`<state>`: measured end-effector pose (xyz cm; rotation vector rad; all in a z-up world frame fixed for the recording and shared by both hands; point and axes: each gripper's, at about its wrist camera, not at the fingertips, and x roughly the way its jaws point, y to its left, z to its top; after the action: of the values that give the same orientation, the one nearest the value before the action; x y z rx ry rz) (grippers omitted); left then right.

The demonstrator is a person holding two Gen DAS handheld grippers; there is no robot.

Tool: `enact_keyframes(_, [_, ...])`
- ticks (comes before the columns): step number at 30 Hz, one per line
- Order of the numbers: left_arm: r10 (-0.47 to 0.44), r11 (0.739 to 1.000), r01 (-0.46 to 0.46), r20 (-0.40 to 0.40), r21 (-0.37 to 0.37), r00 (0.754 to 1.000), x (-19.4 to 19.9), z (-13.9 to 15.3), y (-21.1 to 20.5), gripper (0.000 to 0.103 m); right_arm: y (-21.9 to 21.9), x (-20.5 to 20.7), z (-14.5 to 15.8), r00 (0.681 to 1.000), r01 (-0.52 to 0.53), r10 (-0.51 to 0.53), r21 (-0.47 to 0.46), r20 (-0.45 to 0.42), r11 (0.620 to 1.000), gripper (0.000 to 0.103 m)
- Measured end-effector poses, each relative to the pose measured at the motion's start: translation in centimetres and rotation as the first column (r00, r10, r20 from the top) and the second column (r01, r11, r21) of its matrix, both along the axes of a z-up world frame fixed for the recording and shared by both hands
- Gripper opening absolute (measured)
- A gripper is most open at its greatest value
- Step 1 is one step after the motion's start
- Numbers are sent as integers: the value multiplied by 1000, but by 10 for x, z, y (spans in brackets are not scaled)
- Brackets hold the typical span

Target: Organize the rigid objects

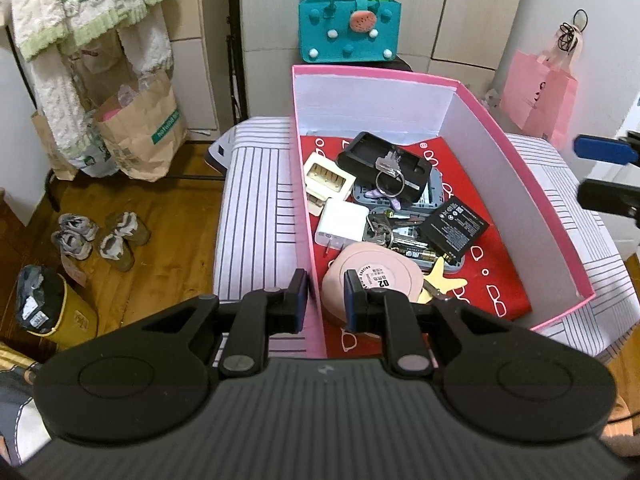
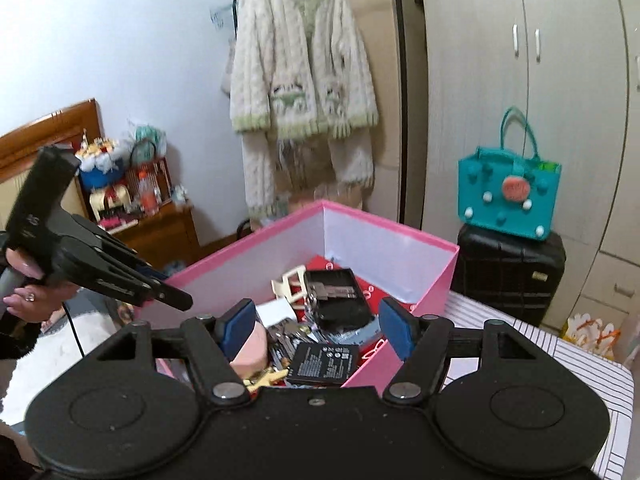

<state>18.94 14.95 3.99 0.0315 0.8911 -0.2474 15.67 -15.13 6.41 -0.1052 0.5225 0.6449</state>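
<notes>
Rigid items fill my pink box (image 1: 520,168); left gripper (image 1: 326,296) clamps its wall, right gripper (image 2: 316,328) jaws apart, empty.

I count one pink box (image 1: 520,184), one battery (image 1: 456,226), one white charger (image 1: 340,224), two key bunches (image 1: 390,172), one pink disc (image 1: 372,284).

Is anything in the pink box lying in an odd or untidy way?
Yes. Inside the pink box the things lie in a loose heap, not sorted. A key ring rests on the black case, and the black battery lies tilted over a grey device. Nothing looks broken or spilled.
</notes>
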Motion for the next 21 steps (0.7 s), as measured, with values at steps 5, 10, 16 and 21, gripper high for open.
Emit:
enact_keyframes(5, [11,998,-14,45,55,999,-13,20,-7,17,-1,-10,-1,999,30,-30,0,-18,1000,73])
enact_keyframes(10, [27,996,-34,77,88,997,-26,43,-15,18,-8,-5,-1,993,65,-65,-6,-97,998,93])
enact_keyframes(16, [29,997,-36,100,70,995,-44,48,-30,29,-15,-15,-3,938,320,-334,-135,-93,938,99])
enact_keyframes(21, [30,999,-32,114,22,993,-55,45,-46,31,-51,-33,4,916,374,-368,8,-162,928,99])
